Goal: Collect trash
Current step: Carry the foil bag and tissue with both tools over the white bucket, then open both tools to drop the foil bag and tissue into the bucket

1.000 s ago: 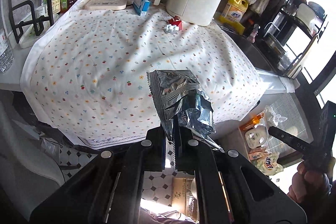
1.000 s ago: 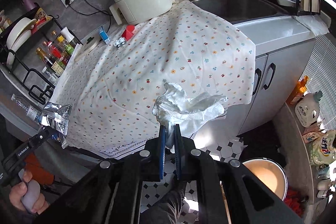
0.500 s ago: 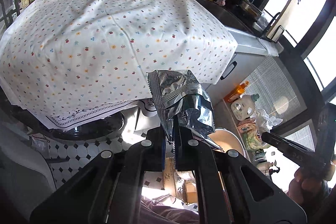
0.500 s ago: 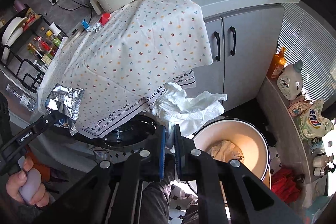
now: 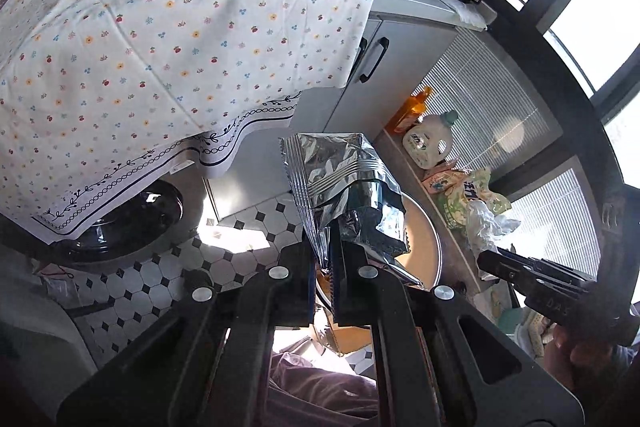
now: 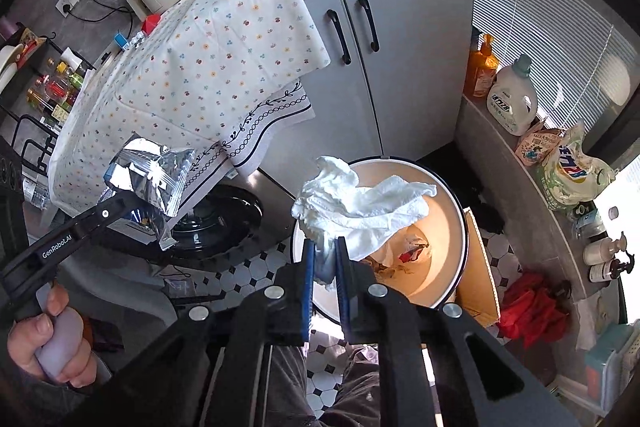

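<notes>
A crumpled silver foil bag (image 5: 340,179) stands up from my left gripper (image 5: 330,247), which is shut on its lower edge. It hangs just left of a cream round trash bin (image 6: 460,211) that holds paper and wrappers. My right gripper (image 6: 326,251) hovers over the bin's left rim. Its jaws are opening, and the stem of a crumpled white tissue (image 6: 360,203) still fills the gap between the pads. In the right wrist view the left gripper (image 6: 120,203) and foil bag (image 6: 152,171) are at the left, held by a hand (image 6: 52,343).
A flower-print tablecloth (image 5: 160,27) hangs over the counter above a dark round appliance door (image 6: 224,223). Grey cabinet doors (image 6: 400,67) stand behind the bin. Detergent bottles (image 6: 512,95) and bags line a low ledge on the right. A cardboard box (image 6: 480,275) leans against the bin.
Both grippers swung off the tablecloth and down toward the floor, so the bin now lies under the right one. The right jaws have parted slightly around the tissue. The left stays shut on the bag.
</notes>
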`<move>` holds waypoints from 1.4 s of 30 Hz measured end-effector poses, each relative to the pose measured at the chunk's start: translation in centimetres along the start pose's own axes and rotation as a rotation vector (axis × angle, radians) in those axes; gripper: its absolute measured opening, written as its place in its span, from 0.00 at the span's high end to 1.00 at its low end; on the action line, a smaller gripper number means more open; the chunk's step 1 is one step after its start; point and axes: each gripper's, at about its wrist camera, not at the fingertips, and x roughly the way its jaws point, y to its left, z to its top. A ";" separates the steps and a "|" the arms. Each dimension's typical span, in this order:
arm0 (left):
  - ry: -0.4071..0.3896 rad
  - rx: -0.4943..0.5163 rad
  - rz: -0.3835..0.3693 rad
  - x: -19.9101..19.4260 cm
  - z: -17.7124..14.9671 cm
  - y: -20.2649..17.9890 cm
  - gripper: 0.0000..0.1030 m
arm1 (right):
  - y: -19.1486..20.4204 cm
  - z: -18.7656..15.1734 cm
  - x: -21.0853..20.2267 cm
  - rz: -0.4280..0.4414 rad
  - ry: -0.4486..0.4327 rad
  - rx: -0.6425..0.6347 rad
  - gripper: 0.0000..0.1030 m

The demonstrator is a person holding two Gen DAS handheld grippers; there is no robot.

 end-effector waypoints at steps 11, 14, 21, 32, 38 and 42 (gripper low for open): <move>0.069 0.055 -0.049 2.9 -0.1 -2.7 0.94 | -3.4 0.0 -2.1 -0.030 -0.055 0.082 0.55; 0.097 0.089 -0.078 4.0 -0.3 -4.3 0.94 | -5.0 0.0 -3.3 -0.060 -0.079 0.119 0.55; 0.154 0.164 -0.155 6.1 -0.2 -8.4 0.91 | -8.2 -0.7 -5.3 -0.108 -0.110 0.193 0.55; 0.203 0.222 -0.176 7.2 -0.5 -10.4 0.56 | -10.4 -1.8 -5.9 -0.130 -0.129 0.265 0.54; 0.147 0.183 -0.133 5.2 1.0 -8.3 0.40 | -9.6 -1.1 -5.2 -0.103 -0.128 0.255 0.53; 0.099 0.149 -0.092 3.5 2.3 -5.9 0.33 | -8.0 0.1 -4.6 -0.088 -0.144 0.226 0.40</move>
